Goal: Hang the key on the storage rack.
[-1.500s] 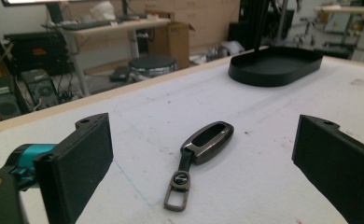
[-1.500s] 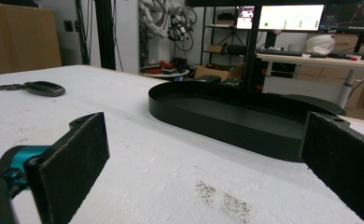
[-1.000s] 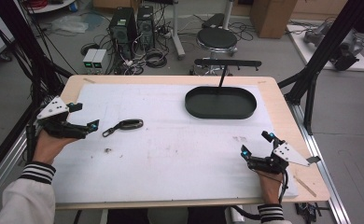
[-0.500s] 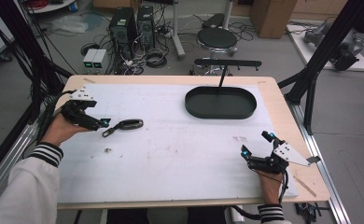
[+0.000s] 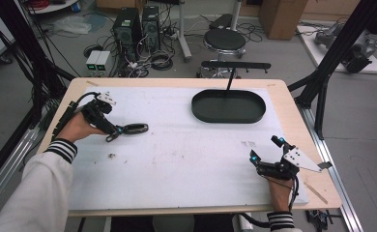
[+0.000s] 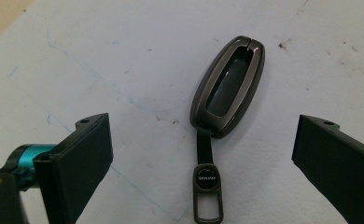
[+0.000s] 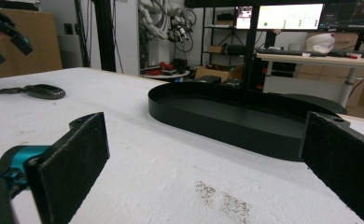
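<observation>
White foam sheeting covers the table, speckled with dirt and faint blue pen lines, with computer towers, a stool and cable bundles on the floor beyond. On its left part lies the key fob — a dark, glossy oval case with a short strap and a metal loop at its near end — flat on the sheet and untouched, well apart from the black oval tray at the far side. A second ago the left gripper sat back near the table's left edge with the fob clear ahead of it; half a second ago it had closed part of that gap, and now it has come right up to the strap end. In the left gripper view the fob sits between the two wide-spread jaws, neither pad meeting it. That suggests the approach is nearly over and a closing grasp on the strap or case comes next, probably for a carry to the tray. The right gripper has not moved, resting near the front right corner with its jaws wide apart and holding nothing, the tray in front of it.
</observation>
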Available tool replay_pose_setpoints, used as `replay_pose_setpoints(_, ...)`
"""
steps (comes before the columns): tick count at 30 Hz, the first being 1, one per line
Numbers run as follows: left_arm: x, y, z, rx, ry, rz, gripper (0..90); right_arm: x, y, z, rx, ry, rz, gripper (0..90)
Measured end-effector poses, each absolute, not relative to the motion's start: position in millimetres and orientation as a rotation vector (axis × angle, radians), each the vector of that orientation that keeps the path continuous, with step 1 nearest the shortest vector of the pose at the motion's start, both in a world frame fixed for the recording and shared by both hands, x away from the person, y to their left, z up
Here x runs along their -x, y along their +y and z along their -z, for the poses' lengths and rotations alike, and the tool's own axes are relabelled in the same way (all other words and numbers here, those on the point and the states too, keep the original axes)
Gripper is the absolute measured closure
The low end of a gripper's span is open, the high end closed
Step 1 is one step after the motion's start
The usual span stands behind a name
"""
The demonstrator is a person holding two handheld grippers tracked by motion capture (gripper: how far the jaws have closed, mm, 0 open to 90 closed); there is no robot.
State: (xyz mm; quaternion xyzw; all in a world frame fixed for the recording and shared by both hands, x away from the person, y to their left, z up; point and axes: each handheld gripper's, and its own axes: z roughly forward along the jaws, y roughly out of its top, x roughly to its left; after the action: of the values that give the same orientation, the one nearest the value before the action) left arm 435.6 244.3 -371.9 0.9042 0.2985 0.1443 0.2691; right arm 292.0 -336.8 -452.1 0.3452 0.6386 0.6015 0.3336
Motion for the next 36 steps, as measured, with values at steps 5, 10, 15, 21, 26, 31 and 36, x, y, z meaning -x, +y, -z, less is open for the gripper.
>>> replay_pose_setpoints(5,-439.8,239.2,376.2,-2.492,0.780,-0.374,7.7,-292.0,-336.9,452.1,-0.901,1.667,-1.570,0.5)
replay_pose_setpoints(10,-444.8,232.0,382.7,-2.556,0.788,-0.351,9.1,-292.7,-337.4,452.0,-0.891,1.661,-1.567,0.5)
replay_pose_setpoints(15,-448.7,228.8,386.9,-2.602,0.796,-0.329,11.5,-292.6,-337.4,452.1,-0.893,1.663,-1.569,0.5)
replay_pose_setpoints(21,-452.5,226.0,393.3,-2.644,0.805,-0.311,13.6,-292.8,-337.6,452.0,-0.893,1.661,-1.570,0.5)
replay_pose_setpoints(26,-454.2,225.2,398.8,-2.666,0.827,-0.293,17.2,-292.8,-337.6,452.0,-0.893,1.661,-1.570,0.5)
replay_pose_setpoints(31,-454.5,224.2,400.4,-2.677,0.828,-0.284,24.8,-292.3,-337.4,452.1,-0.902,1.661,-1.572,0.5)
replay_pose_setpoints(36,-454.5,223.3,401.3,-2.694,0.833,-0.288,31.8,-292.2,-337.5,452.1,-0.900,1.663,-1.570,0.5)
